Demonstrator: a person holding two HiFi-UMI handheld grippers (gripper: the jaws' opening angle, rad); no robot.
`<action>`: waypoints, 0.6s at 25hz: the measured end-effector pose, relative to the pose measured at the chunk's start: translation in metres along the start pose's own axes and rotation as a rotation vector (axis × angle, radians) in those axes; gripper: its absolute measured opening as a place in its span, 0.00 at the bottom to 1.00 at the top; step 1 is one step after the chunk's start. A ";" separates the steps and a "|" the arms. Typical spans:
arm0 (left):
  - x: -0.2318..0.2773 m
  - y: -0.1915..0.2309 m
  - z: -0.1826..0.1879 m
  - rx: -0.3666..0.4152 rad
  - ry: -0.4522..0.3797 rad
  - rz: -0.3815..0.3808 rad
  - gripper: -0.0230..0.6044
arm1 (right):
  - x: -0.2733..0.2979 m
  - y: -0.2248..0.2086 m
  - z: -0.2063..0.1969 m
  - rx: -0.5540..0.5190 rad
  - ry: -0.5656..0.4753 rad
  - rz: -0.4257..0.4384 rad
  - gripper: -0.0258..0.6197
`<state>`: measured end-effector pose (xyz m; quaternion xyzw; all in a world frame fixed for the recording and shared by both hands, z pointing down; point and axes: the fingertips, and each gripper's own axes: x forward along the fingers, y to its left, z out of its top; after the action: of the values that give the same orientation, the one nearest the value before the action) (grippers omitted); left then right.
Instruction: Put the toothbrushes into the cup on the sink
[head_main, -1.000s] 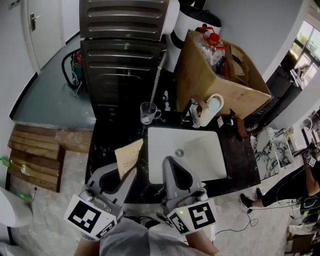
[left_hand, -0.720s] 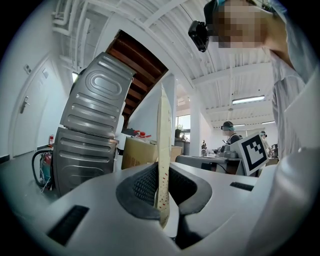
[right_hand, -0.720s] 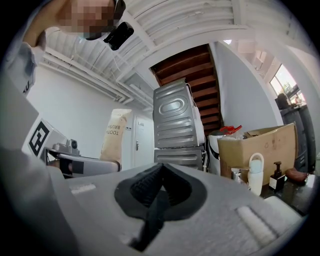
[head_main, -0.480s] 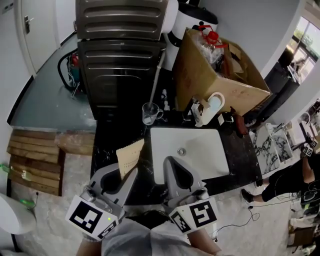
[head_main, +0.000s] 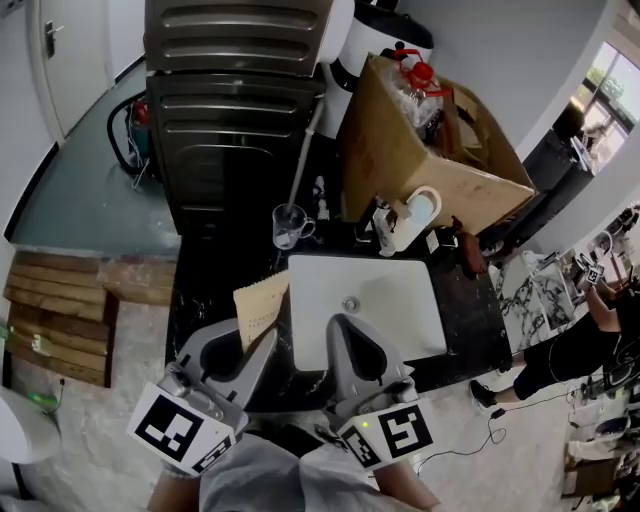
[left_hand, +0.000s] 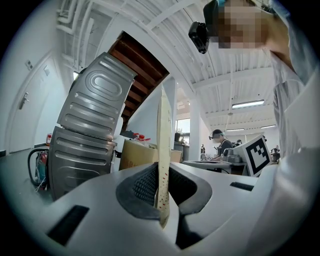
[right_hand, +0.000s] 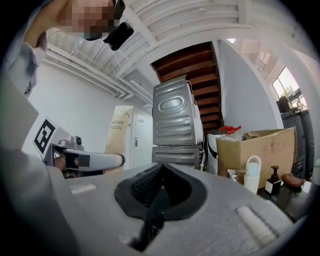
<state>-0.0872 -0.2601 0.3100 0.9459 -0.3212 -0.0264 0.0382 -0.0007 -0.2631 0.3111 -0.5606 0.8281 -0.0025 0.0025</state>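
- At the front edge of the dark tabletop (head_main: 205, 285), the left gripper (head_main: 243, 348) is clamped on the lower edge of a kraft-paper toothbrush packet (head_main: 259, 308). The packet stands upright between its pads, thin edge facing the left gripper view (left_hand: 162, 150).
- The right gripper (head_main: 352, 345) sits just beside it at 3 o'clock, over the white sink basin (head_main: 405, 305). Its jaws are pressed together with nothing between them (right_hand: 159, 192).
- The glass cup (head_main: 287, 226) waits at 12 o'clock from the packet, near the sink's back left corner, and looks empty.
- The step in hand looks like getting the brushes out of the packet. To do it well, keep the left clamp firm and the packet steady. Then open the right gripper and take the free top edge, not the middle, so the paper tears cleanly.
- Work close to the cup; it is light glass and likely to tip if knocked.
- Compared with a second ago, both grippers and the packet keep the same pose. The cup and the basin have slid slightly toward 9 o'clock in the head view, so only the head seems to have shifted.
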 end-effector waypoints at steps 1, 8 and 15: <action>0.003 0.000 0.000 -0.001 0.000 0.002 0.09 | 0.001 -0.002 0.001 -0.003 0.000 0.006 0.04; 0.018 -0.002 0.000 0.010 0.008 0.027 0.09 | 0.007 -0.015 0.006 0.006 -0.015 0.053 0.04; 0.028 -0.003 -0.001 0.017 0.020 0.059 0.09 | 0.012 -0.023 0.006 0.023 -0.014 0.099 0.04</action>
<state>-0.0629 -0.2752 0.3104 0.9365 -0.3488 -0.0131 0.0342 0.0161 -0.2825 0.3051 -0.5189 0.8546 -0.0082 0.0148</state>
